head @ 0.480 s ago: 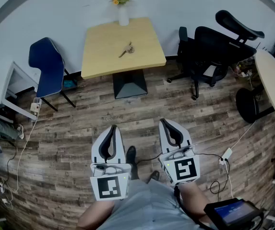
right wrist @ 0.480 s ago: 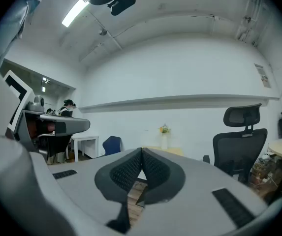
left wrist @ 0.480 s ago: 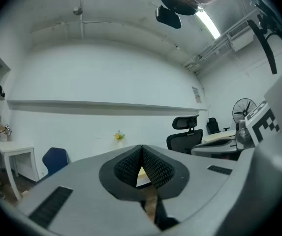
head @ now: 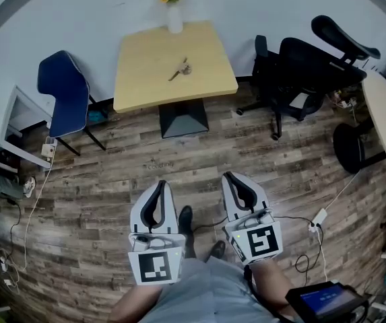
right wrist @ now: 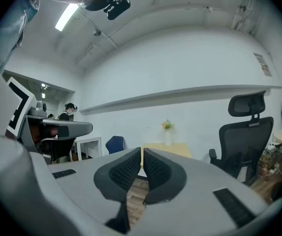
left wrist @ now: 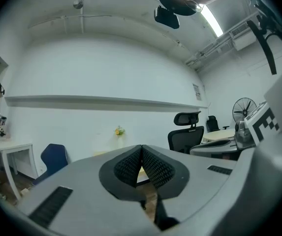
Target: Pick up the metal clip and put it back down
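Hand-held grippers [head: 159, 188] [head: 233, 180] low, side by side

Pale grey left tool [head: 160, 184] and right tool [head: 230, 177], black ribbed pads [left wrist: 130, 165], marker cubes [head: 155, 266] (black-and-white squares), grey shirt [head: 206, 293]

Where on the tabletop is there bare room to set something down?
On the table, the left half, near edge and right side are bare. Taken: the middle, by the metal clip, and the far edge at the vase.
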The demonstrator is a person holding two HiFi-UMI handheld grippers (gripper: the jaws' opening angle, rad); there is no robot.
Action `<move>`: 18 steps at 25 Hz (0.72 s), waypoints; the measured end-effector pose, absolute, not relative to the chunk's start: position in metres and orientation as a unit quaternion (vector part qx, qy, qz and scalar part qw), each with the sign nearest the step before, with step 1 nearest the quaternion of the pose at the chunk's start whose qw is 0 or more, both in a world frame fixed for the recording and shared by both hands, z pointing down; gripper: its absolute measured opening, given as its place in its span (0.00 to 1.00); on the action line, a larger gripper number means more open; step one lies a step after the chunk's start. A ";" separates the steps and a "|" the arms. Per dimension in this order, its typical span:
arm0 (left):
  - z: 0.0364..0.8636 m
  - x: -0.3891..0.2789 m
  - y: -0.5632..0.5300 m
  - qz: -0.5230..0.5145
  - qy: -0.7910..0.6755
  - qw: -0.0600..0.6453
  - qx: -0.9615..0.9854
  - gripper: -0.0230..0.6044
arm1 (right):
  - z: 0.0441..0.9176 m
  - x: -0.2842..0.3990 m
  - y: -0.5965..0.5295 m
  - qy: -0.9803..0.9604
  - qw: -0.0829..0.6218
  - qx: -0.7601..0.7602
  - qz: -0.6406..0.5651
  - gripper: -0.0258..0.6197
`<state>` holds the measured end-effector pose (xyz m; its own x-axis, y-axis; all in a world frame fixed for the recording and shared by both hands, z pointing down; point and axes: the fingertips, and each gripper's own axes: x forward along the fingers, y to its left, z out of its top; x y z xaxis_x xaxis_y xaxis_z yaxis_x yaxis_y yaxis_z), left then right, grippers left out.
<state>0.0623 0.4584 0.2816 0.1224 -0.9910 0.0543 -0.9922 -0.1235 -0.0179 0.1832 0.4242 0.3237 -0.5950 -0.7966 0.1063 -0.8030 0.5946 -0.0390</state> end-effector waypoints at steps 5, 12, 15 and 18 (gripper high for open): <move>0.288 0.042 0.414 0.027 -0.656 0.017 0.754 0.07 | 0.332 0.168 0.378 -0.883 0.051 0.465 0.047 0.12; 0.266 -0.006 0.343 0.008 -0.642 -0.001 0.767 0.07 | 0.306 0.122 0.305 -0.873 0.043 0.486 0.022 0.12; 0.254 -0.024 0.321 0.001 -0.634 -0.010 0.773 0.07 | 0.292 0.105 0.283 -0.871 0.032 0.491 0.014 0.12; 0.251 -0.040 0.300 0.000 -0.629 -0.011 0.777 0.07 | 0.283 0.090 0.265 -0.869 0.029 0.495 0.005 0.12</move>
